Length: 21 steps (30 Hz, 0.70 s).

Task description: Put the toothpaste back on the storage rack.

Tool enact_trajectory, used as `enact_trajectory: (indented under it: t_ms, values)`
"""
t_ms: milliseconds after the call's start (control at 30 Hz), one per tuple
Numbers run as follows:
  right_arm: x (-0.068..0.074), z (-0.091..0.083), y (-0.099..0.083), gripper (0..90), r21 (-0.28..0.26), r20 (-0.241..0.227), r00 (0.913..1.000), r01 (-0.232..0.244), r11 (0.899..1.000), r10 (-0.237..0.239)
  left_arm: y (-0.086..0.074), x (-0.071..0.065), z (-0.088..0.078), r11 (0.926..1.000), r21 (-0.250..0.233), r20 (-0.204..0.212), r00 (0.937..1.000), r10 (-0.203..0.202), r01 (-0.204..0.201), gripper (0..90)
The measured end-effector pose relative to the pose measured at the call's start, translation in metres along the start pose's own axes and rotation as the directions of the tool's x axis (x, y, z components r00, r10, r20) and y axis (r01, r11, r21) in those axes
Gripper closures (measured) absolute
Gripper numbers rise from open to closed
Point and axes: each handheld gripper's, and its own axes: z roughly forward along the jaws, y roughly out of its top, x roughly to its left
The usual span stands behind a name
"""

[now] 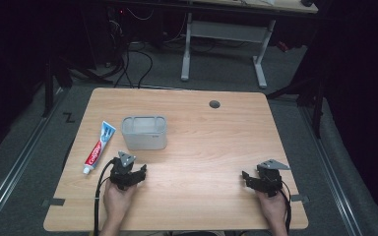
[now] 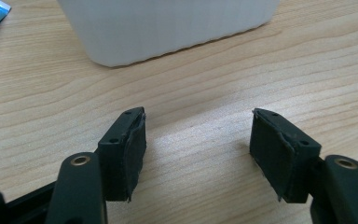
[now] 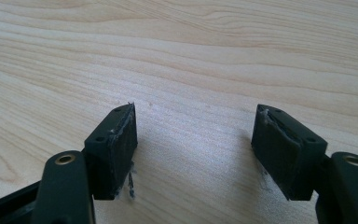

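Both grippers, left (image 1: 140,173) and right (image 1: 246,178), are held wide open and empty over the wooden table (image 1: 211,142). Beyond the left one, a translucent grey container (image 1: 144,132) is seen, with what appears to be a toothpaste tube (image 1: 99,146) to its left.

My two grippers, left gripper (image 1: 139,173) and right gripper (image 1: 248,178), are black, each topped by a grey three-cornered plate and trailing a black cable. Their fingers (image 2: 129,149) carry frayed dark pads, small screw holes and brass rivets. Forearms bare.
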Motion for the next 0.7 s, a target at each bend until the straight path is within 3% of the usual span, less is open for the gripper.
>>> enact_trajectory:
  t_ms: [700]
  values:
    - [-0.0001, 0.0001, 0.0000, 31.2, -0.001, 0.001, 1.0000, 0.000, 1.000, 0.000, 0.0002, -0.0003, 0.0004, 1.0000, 0.002, 0.012, 0.9999, 0.003, -0.003, 34.0]
